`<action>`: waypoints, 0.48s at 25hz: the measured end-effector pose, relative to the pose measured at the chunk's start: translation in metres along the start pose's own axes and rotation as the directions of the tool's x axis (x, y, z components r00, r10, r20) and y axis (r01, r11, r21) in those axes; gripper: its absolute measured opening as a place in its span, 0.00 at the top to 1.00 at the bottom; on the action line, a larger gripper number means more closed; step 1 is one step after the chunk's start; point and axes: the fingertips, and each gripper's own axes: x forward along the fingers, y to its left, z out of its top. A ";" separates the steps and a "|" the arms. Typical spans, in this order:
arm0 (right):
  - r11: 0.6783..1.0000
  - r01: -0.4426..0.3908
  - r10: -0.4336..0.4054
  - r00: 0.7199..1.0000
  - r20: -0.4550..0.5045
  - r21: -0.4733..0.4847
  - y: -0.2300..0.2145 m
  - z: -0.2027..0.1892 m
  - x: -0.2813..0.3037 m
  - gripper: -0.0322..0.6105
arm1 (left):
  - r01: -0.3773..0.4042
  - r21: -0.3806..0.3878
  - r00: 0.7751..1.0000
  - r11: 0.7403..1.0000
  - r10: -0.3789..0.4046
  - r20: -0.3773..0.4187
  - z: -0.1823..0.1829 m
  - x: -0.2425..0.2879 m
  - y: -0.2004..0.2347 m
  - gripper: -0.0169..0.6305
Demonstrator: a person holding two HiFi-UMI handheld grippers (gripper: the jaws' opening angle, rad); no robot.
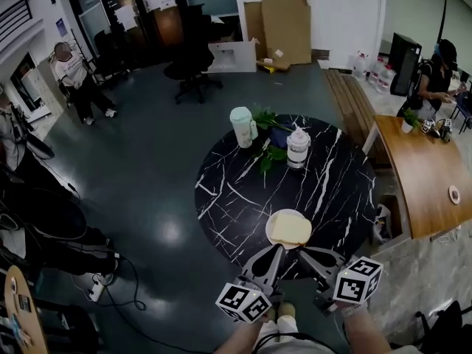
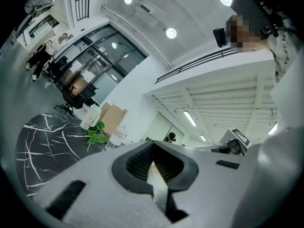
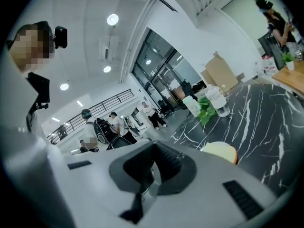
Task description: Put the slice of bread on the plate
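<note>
A slice of bread lies flat on a white plate at the near edge of the round black marble table. Both grippers hover just short of that edge, below the plate in the head view. My left gripper points at the plate's near left side, and my right gripper at its near right side. In the left gripper view my left gripper has its pads together with nothing between them. My right gripper is shut and empty too. The bread shows just beyond it on the right.
At the table's far side stand a pale cup with a green lid, a leafy green plant and a clear jar. A wooden desk runs along the right. People and an office chair are further off on the floor.
</note>
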 end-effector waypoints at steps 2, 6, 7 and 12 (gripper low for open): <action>1.000 -0.006 0.006 1.000 0.004 0.002 0.004 0.001 -0.002 0.94 | 0.000 0.004 1.000 1.000 0.000 -0.002 0.002 -0.001 -0.003 0.97; 1.000 0.007 -0.007 1.000 0.020 -0.010 0.005 0.002 -0.003 0.94 | 0.001 0.013 1.000 1.000 -0.001 -0.004 0.005 -0.002 -0.006 0.97; 1.000 0.012 -0.011 1.000 0.027 -0.015 0.006 0.004 -0.004 0.94 | 0.003 0.016 1.000 1.000 -0.003 -0.005 0.005 -0.003 -0.007 0.97; 1.000 0.013 -0.012 0.999 0.041 -0.023 0.012 0.008 -0.006 0.94 | 0.002 0.021 1.000 1.000 -0.001 -0.011 0.008 -0.008 -0.007 0.97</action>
